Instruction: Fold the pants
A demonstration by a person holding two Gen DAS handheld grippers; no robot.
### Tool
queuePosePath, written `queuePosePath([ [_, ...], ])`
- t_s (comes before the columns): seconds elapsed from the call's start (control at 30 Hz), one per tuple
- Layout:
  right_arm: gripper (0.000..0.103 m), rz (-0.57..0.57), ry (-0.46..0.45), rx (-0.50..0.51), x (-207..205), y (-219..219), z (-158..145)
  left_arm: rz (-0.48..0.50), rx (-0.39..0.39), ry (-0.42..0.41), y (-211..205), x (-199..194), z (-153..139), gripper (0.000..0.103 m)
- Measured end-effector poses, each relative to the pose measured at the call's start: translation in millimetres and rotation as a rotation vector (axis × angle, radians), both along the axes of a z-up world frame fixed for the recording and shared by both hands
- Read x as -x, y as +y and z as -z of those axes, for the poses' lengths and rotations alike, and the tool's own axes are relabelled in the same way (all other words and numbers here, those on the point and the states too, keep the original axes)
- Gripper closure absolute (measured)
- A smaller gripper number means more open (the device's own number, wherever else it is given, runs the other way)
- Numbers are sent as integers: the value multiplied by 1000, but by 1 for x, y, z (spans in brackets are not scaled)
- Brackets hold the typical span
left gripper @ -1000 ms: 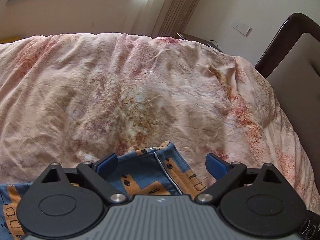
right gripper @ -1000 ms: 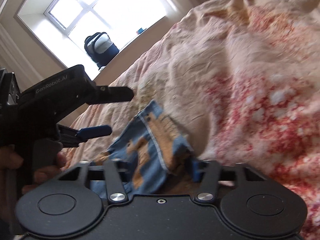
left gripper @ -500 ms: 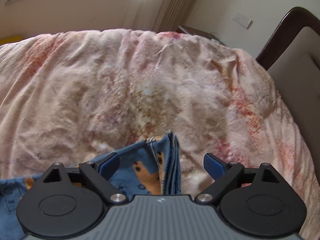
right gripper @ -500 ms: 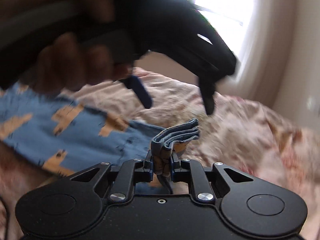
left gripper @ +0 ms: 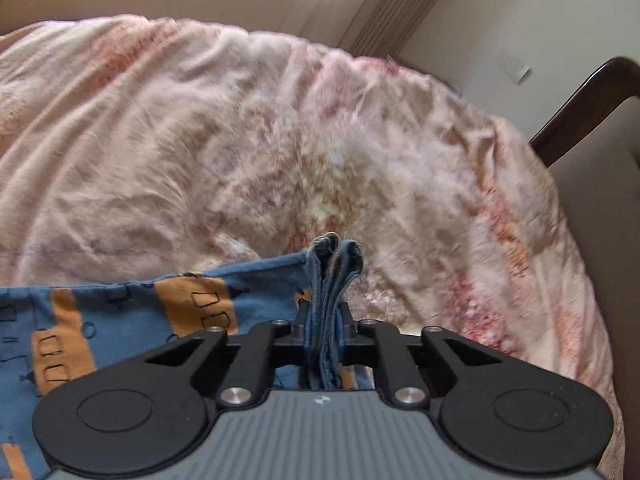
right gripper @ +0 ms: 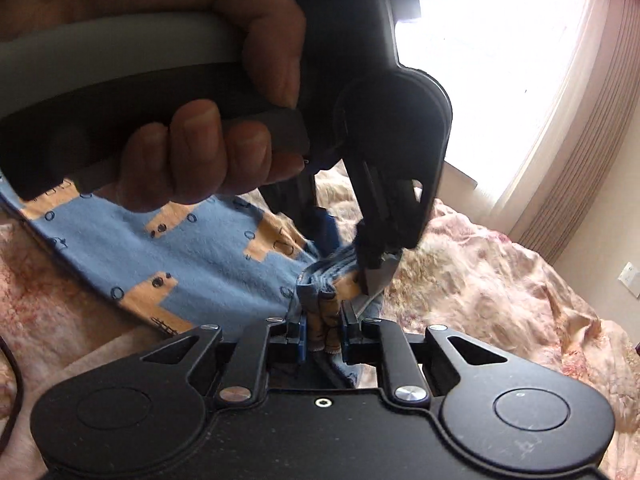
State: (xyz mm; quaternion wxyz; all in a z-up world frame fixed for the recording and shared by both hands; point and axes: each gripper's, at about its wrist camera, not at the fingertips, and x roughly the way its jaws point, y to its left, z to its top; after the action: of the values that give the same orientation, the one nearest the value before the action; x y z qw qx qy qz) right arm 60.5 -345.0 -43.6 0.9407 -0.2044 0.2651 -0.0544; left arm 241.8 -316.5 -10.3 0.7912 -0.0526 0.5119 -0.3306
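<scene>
Two handheld grippers are pinching the same bunched edge of a pair of blue pants (left gripper: 132, 320) printed with orange blocks, above a bed covered by a pink and red floral quilt (left gripper: 280, 152). In the left wrist view, the left gripper (left gripper: 323, 330) is clamping its jaws narrowly on a thick stack of folded fabric layers, which are sticking up just past the fingertips, while the rest of the pants is trailing away to the left over the quilt. In the right wrist view, the right gripper (right gripper: 323, 334) is likewise closing tightly on a gathered wad of the pants, with the blue cloth spreading off to the left. Directly in front of it, the person's left hand (right gripper: 192, 128) is gripping the other tool's handle, and that tool's fingers are reaching down onto the same bunch, almost touching the right gripper's tips. A bright curtained window (right gripper: 492, 80) is glowing behind.
</scene>
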Motion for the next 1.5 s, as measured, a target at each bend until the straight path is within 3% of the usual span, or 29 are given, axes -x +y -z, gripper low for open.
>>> queuePosePath([
  [0.17, 87, -64, -57, 6, 13, 18, -16, -58, 95, -17, 49, 8, -28, 91],
  [0.3, 87, -141, -64, -55, 16, 41, -31, -149, 126, -21, 110, 16, -37, 91],
  [0.53, 88, -296, 4, -92, 6, 94, -28, -256, 99, 21, 183, 17, -10, 91],
  [0.73, 88, -349, 126, -120, -7, 120, -2, -248, 66, 20, 206, 23, 24, 91],
  [0.97, 87, -356, 146, -103, -8, 121, 20, -289, 142, 27, 222, 26, 51, 90],
  [1.13, 86, -359, 141, -104, -7, 120, 23, -299, 171, 45, 227, 25, 55, 89],
  [1.5, 86, -357, 147, -100, -9, 120, 22, -290, 103, 28, 216, 25, 46, 90],
])
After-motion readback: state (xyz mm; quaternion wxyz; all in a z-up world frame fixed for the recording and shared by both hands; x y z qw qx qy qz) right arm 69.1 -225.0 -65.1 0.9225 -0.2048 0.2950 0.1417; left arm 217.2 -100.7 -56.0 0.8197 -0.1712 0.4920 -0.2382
